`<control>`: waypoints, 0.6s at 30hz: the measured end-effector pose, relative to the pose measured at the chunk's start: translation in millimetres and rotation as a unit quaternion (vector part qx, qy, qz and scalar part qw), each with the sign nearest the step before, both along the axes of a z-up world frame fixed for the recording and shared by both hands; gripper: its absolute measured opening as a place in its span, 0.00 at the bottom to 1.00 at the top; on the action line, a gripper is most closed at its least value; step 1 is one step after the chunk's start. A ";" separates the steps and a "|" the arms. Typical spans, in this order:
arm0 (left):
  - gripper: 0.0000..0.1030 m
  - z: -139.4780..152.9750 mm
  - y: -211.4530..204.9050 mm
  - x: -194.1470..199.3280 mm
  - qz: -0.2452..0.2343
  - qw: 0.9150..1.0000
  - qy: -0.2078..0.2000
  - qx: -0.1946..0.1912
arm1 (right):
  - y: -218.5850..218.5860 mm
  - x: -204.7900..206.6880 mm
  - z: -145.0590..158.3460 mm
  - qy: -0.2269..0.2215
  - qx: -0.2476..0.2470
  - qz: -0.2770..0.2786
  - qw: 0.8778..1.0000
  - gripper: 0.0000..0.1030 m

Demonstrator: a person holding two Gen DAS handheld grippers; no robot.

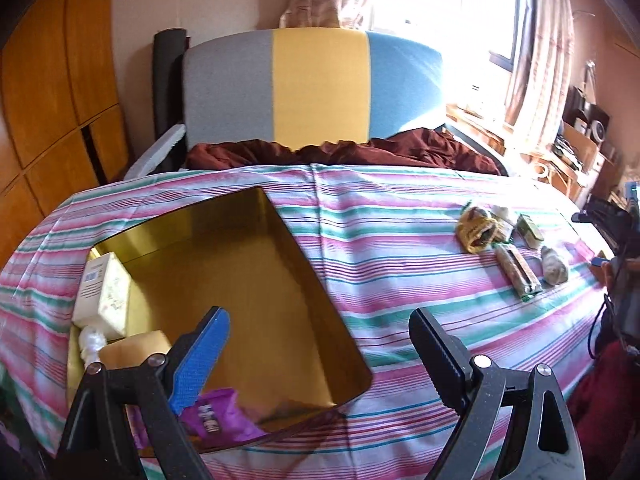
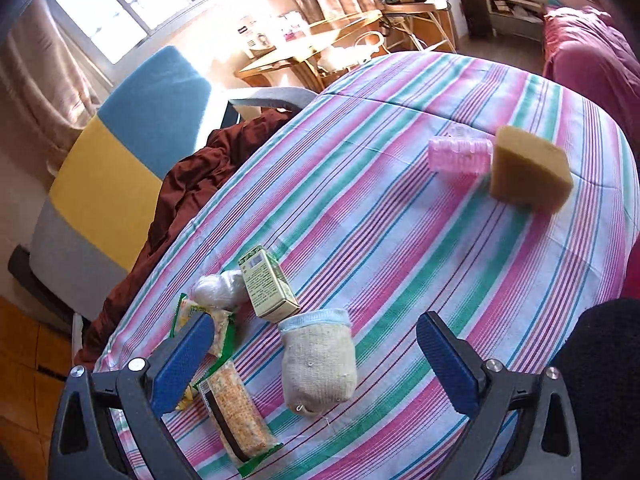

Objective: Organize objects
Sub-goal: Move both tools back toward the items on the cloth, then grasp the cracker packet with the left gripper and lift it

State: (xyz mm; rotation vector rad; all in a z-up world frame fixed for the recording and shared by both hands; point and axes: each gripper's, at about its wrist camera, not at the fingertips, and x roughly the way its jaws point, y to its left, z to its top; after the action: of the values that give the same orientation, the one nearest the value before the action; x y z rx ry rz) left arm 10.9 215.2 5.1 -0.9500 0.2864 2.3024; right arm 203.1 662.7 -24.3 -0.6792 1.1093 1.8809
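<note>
A gold tin box (image 1: 280, 264) sits on the striped tablecloth (image 1: 400, 208). It holds a white carton (image 1: 104, 292), a white wad (image 1: 91, 345), a tan sponge (image 1: 136, 347) and a purple packet (image 1: 218, 416). My left gripper (image 1: 320, 320) hangs open over the box's near right side, holding nothing. My right gripper (image 2: 316, 324) is wide open above a beige sock (image 2: 320, 364), and its pads are clear of it. Around the sock lie a green carton (image 2: 267, 284), a white wad (image 2: 219, 289), a cracker packet (image 2: 236, 408) and a yellow-green packet (image 2: 188, 312).
Farther along the cloth are a pink plastic container (image 2: 460, 156) and a tan sponge (image 2: 528, 164). A chair with a grey, yellow and blue back (image 1: 320, 88) and maroon cloth (image 1: 400, 148) stands behind the table. A wooden wardrobe (image 1: 48, 92) is at left.
</note>
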 end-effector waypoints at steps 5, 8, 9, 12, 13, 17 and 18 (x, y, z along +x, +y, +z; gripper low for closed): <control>0.89 -11.3 67.9 13.3 -0.078 0.996 -0.041 -0.006 | 2.3 -0.4 -7.6 0.018 -0.029 0.011 0.999 1.00; 0.89 -21.7 106.4 19.1 -0.112 0.991 -0.073 -0.011 | 0.4 -8.5 -11.4 0.011 -0.038 0.025 0.999 1.00; 0.89 -25.7 119.5 21.3 -0.121 0.989 -0.082 -0.014 | 0.3 -10.5 -13.0 0.005 -0.040 0.027 0.999 1.00; 0.89 -34.7 153.2 28.5 -0.144 0.985 -0.095 -0.018 | 2.1 -14.2 -17.7 -0.015 -0.043 0.027 0.999 1.00; 0.89 -36.8 162.9 31.0 -0.151 0.984 -0.097 -0.020 | 2.0 -14.5 -18.5 -0.021 -0.044 0.025 0.999 1.00; 0.89 -45.7 200.9 35.2 -0.174 0.979 -0.105 -0.030 | 5.0 -10.4 -21.3 -0.020 -0.049 0.015 0.998 1.00; 0.89 -47.6 210.0 35.5 -0.179 0.978 -0.106 -0.032 | 5.3 -8.0 -20.6 -0.017 -0.049 0.012 0.999 1.00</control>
State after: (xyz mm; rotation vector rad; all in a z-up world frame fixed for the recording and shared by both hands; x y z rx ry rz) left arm 46.4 425.2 -42.4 -1.0709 0.4064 1.8581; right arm 195.1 668.1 -44.9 -0.7795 1.1836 1.8370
